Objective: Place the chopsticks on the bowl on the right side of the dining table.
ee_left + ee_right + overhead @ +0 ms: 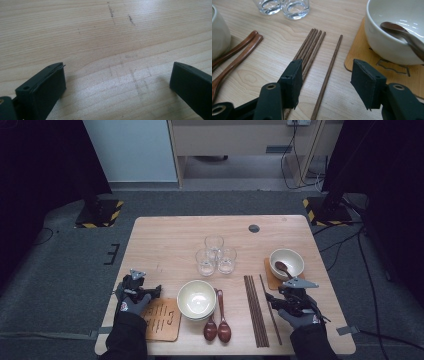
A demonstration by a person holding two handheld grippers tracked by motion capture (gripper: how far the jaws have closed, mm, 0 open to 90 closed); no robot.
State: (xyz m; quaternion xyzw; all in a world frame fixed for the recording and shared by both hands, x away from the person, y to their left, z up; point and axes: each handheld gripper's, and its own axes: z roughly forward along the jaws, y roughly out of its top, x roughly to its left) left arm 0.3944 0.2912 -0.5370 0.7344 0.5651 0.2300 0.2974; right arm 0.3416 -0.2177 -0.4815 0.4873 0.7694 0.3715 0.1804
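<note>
**Right claw straddles a lone chopstick at the lower right of the worktop**

Your right claw (pixel 325 83) hangs low with its jaws apart, and the single chopstick (pixel 327 76) runs up between them without either pad touching it. Nothing is gripped yet. In the high view this chopstick (pixel 270 310) lies lower right of centre, just apart from the bundle of chopsticks (pixel 255 312) to its left. To take it cleanly, keep the stick centred in the gap, settle the pads down to the wood, and close squarely across it. Watch the left-hand pad (pixel 293 81): it sits over the edge of the bundle (pixel 310 48), so shift a touch toward the coaster (pixel 359 56) before closing, or you may pinch a second stick. A thin round stick will likely roll, so close slowly.

Your left claw (pixel 117 85) rests at the lower left of the high view with its jaws wide apart over bare wood, holding nothing.

Outward lie two wooden spoons (pixel 220 320) beside a white bowl (pixel 196 299), three glasses (pixel 215 254) at centre, and a second bowl (pixel 287 262) with a spoon in it on the coaster at right. A second coaster (pixel 162 319) lies beside your left hand. The worktop (pixel 165 240) is pale wood, lightly scuffed, standing on grey carpet with dark curtains at both upper corners.
</note>
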